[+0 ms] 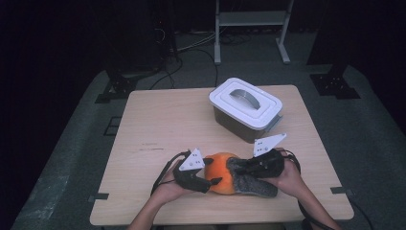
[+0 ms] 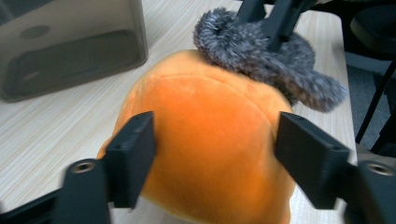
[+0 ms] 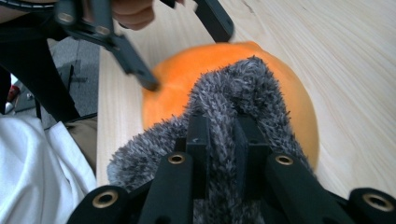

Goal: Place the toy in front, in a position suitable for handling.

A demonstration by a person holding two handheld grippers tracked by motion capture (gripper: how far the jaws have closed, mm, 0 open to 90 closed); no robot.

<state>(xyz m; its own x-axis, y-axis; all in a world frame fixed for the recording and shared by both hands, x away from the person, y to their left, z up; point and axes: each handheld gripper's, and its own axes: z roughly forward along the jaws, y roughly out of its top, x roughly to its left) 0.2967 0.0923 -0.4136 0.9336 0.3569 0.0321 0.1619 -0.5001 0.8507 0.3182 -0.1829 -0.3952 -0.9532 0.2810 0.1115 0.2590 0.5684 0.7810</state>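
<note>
With your right tool [image 3: 219, 140] pinching the grey furry part [image 3: 233, 93] and your left tool [image 2: 215, 154] spread around the orange plush toy [image 2: 210, 130] near the table's [image 1: 158, 120] front edge, a hard tug could slip the fur free.

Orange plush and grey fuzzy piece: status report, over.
Left gripper open, jaws astride orange plush. Right gripper shut on grey fuzzy piece lying over it. Lidded box stands apart; nothing in the way.
</note>
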